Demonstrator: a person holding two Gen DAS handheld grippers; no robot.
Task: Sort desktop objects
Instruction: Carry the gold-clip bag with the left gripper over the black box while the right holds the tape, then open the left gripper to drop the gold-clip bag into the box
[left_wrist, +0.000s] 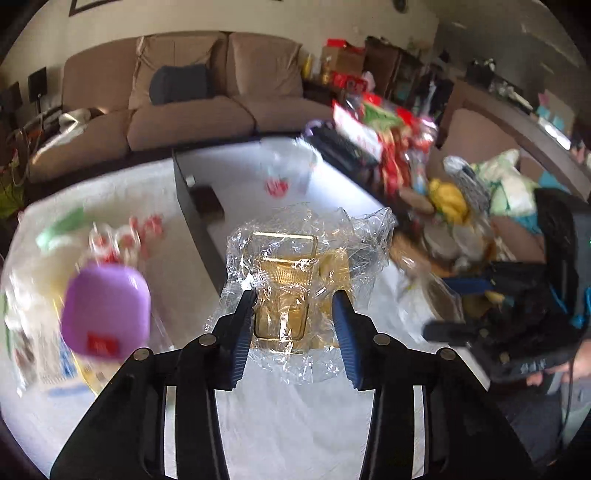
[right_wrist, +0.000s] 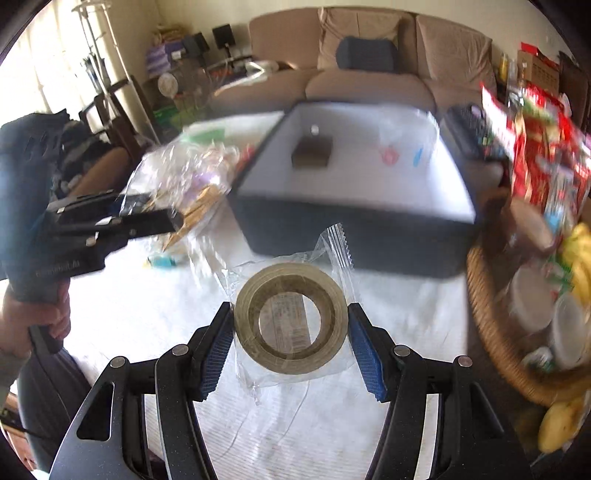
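My left gripper (left_wrist: 293, 326) is shut on a gold-coloured item in crinkled clear wrap (left_wrist: 284, 291) and holds it above the white tabletop (left_wrist: 295, 424). My right gripper (right_wrist: 291, 350) is shut on a roll of brownish tape in a clear bag (right_wrist: 291, 325), its blue pads (right_wrist: 216, 354) against the roll's sides. A dark box with a white inside (right_wrist: 351, 229) stands just beyond the tape. It holds a small brown block (right_wrist: 310, 155) and a clear bag (right_wrist: 402, 151). In the right wrist view the left gripper (right_wrist: 110, 225) carries its wrapped item (right_wrist: 184, 192) at the left.
A purple speaker-like object (left_wrist: 107, 310) and loose packets (left_wrist: 122, 236) lie left of the box (left_wrist: 207, 221). At the right are a wicker basket (right_wrist: 491, 332) with bananas (right_wrist: 581, 258), and red snack packs (right_wrist: 535, 147). A hand (right_wrist: 40, 317) holds the left tool. A sofa (right_wrist: 369, 85) stands behind.
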